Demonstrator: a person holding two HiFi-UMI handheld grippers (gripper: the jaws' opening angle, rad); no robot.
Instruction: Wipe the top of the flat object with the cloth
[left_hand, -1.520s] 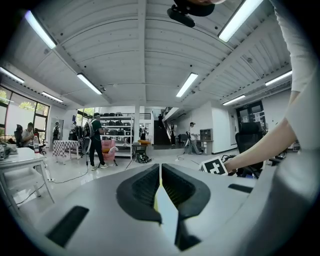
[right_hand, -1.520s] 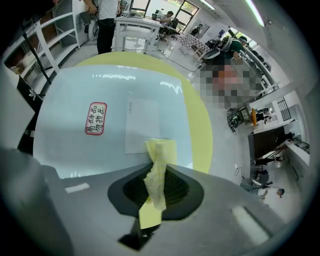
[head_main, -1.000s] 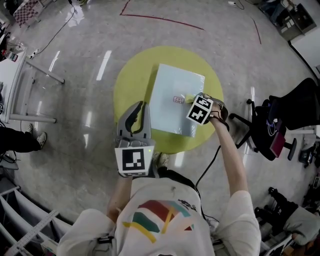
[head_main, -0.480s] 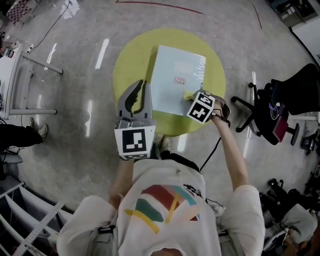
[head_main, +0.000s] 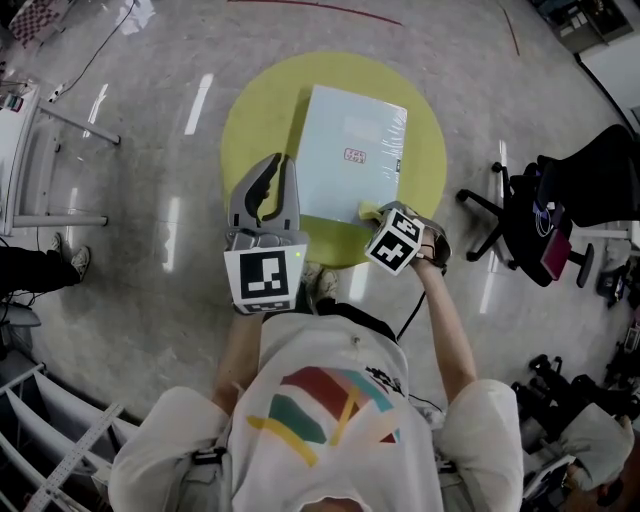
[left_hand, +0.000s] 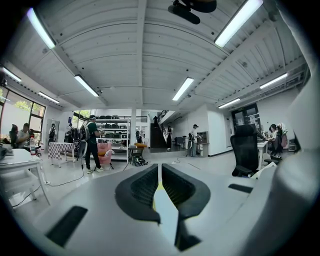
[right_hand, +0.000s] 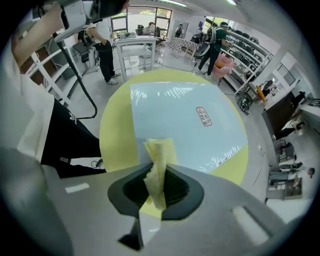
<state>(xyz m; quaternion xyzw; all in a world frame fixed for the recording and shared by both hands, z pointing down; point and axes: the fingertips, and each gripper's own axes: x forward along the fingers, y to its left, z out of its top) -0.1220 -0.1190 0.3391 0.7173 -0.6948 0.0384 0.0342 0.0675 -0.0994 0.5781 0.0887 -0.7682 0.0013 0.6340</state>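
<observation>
The right gripper (right_hand: 159, 175) is clenched on the yellow cloth (right_hand: 158, 157), whose free end sits at the near edge of the pale blue flat object (head_main: 350, 150). Nearly all of the object's top lies open ahead. It rests on a round yellow table (head_main: 250, 125), its far corners close to the rim. The left gripper (head_main: 270, 195), jaws together and empty, hovers over the table's near left part, just beside the object. A black chair (head_main: 575, 195) stands well off to the right.
</observation>
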